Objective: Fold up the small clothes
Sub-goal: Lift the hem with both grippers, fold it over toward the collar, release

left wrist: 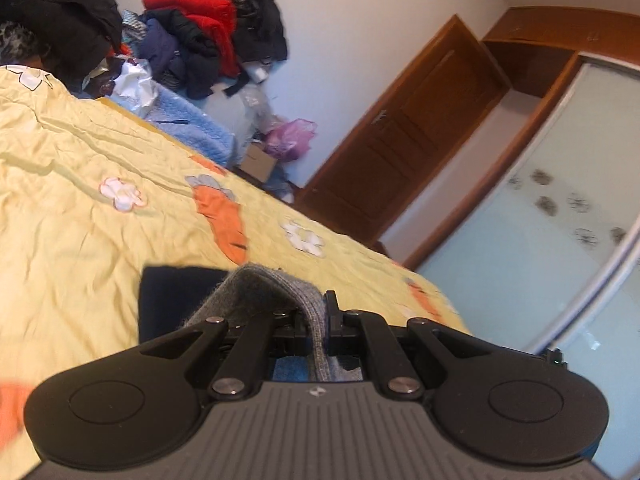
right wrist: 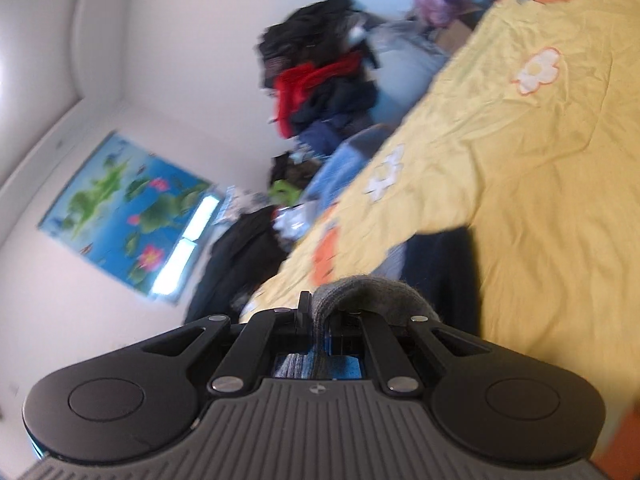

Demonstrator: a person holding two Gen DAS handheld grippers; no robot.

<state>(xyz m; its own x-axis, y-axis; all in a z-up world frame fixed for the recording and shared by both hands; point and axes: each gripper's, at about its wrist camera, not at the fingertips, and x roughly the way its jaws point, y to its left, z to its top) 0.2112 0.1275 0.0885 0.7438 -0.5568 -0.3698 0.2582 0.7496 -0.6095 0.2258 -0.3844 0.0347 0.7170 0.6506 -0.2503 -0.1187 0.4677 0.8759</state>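
Grey knit garment (left wrist: pixel 276 300): soft, fuzzy, ribbed wool-like fabric, a lighter blue-grey band along one side. Held above the bedspread (left wrist: pixel 80 168), between the two claws; a fold of it arches over the nose of each. Its long axis cannot be told, as the claws hide most of it.

Left gripper (left wrist: pixel 316 320): black hinged links, grey ribbed body. Jaws drawn nearly together, with a strip of the grey knit pinched between them and running back towards the camera.

Right gripper (right wrist: pixel 318 320): same build. Jaws likewise closed to a narrow gap on the grey knit (right wrist: pixel 360 292), which bulges up beside the fingers.

Dark navy cloth (left wrist: pixel 176 300): smooth, flat, square-cornered panel hanging just behind the knit, against the bedspread; in the right view (right wrist: pixel 440 264) it hangs as a dark vertical panel.

Bedspread: pale yellow cotton, creased, with appliquéd orange carrots (left wrist: pixel 224 216) and white flowers (left wrist: pixel 120 194).

Heap of clothes (left wrist: pixel 200 28): red, black and navy, crumpled, beyond the bedspread's far edge against the white wall.

Wooden door (left wrist: pixel 400 132): brown, panelled, beyond the bedspread.

Lotus poster (right wrist: pixel 124 208): blue and green, on the wall beyond the bedspread; blurred.
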